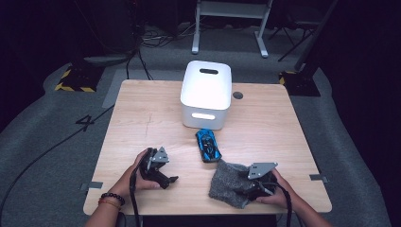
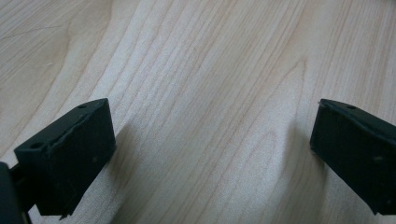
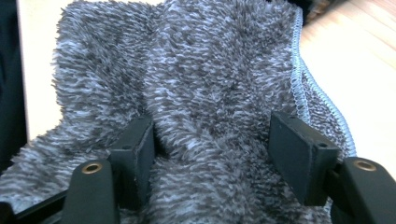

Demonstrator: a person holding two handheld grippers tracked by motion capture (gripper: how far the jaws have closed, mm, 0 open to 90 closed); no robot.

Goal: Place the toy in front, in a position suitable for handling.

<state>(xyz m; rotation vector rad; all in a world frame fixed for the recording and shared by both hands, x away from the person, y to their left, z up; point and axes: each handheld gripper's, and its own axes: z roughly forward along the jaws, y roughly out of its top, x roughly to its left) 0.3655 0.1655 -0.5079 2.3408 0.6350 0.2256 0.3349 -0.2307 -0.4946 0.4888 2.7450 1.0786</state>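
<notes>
High view first: the grey towel (image 1: 230, 185) lies rumpled at the table's near right corner, its longer run slanting from the near edge up toward the middle of the table, its nearest fold right at the table's (image 1: 142, 113) front rim. The right gripper (image 1: 261, 187) is down on the towel's right side; in the right gripper view its jaws stand part-way apart with a ridge of the shaggy pile humped between them, the left pad against the cloth, the right pad clear of it, so nothing is pinched, and a stitched pale-blue hem (image 3: 299, 88) runs up the cloth's right border. A blue toy car (image 1: 208, 145) sits just beyond the towel's far corner, nose pointing away toward the white storage bin (image 1: 206, 94), which stands mid-table at the back. The left gripper (image 1: 166, 179) rests over bare wood to the left, well apart from the towel, jaws spread wide on nothing. Open tabletop stretches left and behind the left hand.
</notes>
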